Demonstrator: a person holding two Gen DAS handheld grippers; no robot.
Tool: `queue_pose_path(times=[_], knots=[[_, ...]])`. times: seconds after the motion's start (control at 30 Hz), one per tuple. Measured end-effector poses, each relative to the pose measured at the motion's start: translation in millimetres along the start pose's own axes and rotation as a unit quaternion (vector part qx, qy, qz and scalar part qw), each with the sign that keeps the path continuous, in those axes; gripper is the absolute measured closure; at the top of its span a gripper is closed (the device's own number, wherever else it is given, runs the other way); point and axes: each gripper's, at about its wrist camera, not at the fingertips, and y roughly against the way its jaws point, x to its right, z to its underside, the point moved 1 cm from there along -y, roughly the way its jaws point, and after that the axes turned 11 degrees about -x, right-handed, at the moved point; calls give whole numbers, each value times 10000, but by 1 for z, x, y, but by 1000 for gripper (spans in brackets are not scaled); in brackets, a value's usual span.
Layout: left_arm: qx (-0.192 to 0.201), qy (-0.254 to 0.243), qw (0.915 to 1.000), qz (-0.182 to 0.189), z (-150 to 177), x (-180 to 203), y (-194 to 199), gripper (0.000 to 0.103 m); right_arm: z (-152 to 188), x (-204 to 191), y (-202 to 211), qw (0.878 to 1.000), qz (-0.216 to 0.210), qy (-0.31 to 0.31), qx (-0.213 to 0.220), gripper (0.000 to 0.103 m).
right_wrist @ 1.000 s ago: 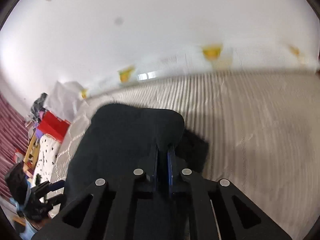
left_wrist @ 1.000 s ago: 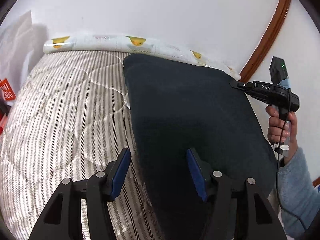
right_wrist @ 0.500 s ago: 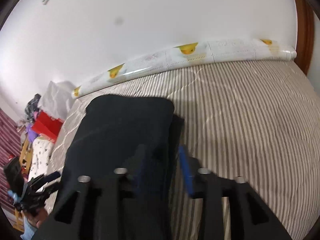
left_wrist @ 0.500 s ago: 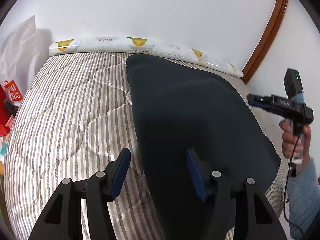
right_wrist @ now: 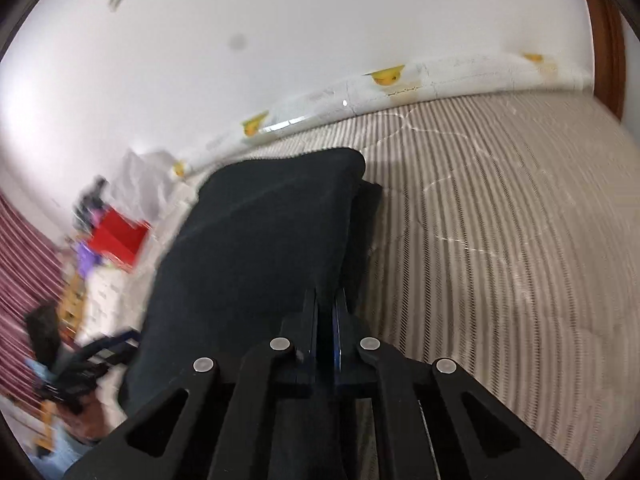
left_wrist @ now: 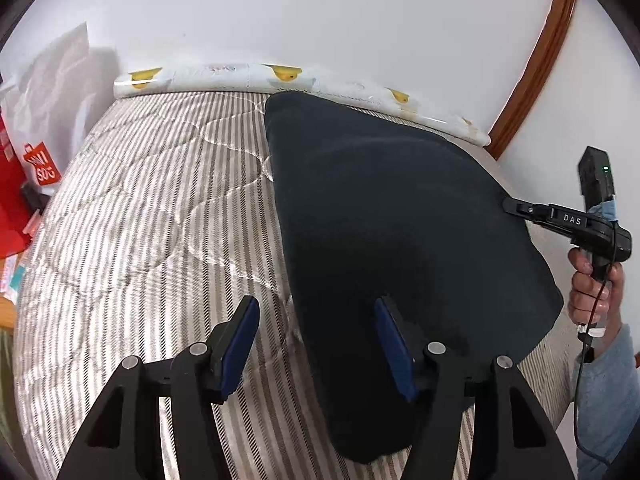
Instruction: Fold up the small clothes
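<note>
A dark navy cloth garment (left_wrist: 400,232) lies spread over the grey-and-white striped quilted mattress (left_wrist: 152,216), filling the centre and right of the left wrist view. The left gripper (left_wrist: 316,340) at the bottom of that frame hangs released, its blue pads apart over the garment's left edge, nothing pressed between them. At the right edge, the right gripper (left_wrist: 505,203) pinches the garment's border, a hand (left_wrist: 596,292) in a grey sleeve behind it. In the right wrist view its jaws are clenched on the fabric at lower centre. A white roll with yellow prints (left_wrist: 280,80) lines the wall.
</note>
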Motion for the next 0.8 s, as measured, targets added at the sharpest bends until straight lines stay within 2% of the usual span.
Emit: queue_pose_path(times=[0.07,0.23,0.27,0.3,0.37,0.43,0.5,0.6,0.8], knots=[[42,-36,10000,-60,5,1,4,46,9,-5,11,9989,439,-94,151,96],[123,6,9999,-114,18,4,12,46,41,-14,42,9962,692,-109,520,94],[137,6,9998,-174,20,5,12,46,50,-21,46,9951,809,40,565,89],[140,1,9996,-226,21,6,12,46,58,-27,46,9943,913,182,527,77],[146,-9,9991,-404,26,7,12,46,77,-35,38,9916,1196,417,272,65],[153,-8,9987,-494,31,7,12,46,90,-30,29,9896,1390,340,116,66],[136,25,9987,-496,36,4,15,46,103,-18,24,9906,1366,116,-14,66],[142,50,9982,-579,41,2,21,46,115,-7,38,9927,1194,-135,55,66],[306,126,9989,-343,50,3,34,46,118,-23,66,9919,1167,-139,490,66]])
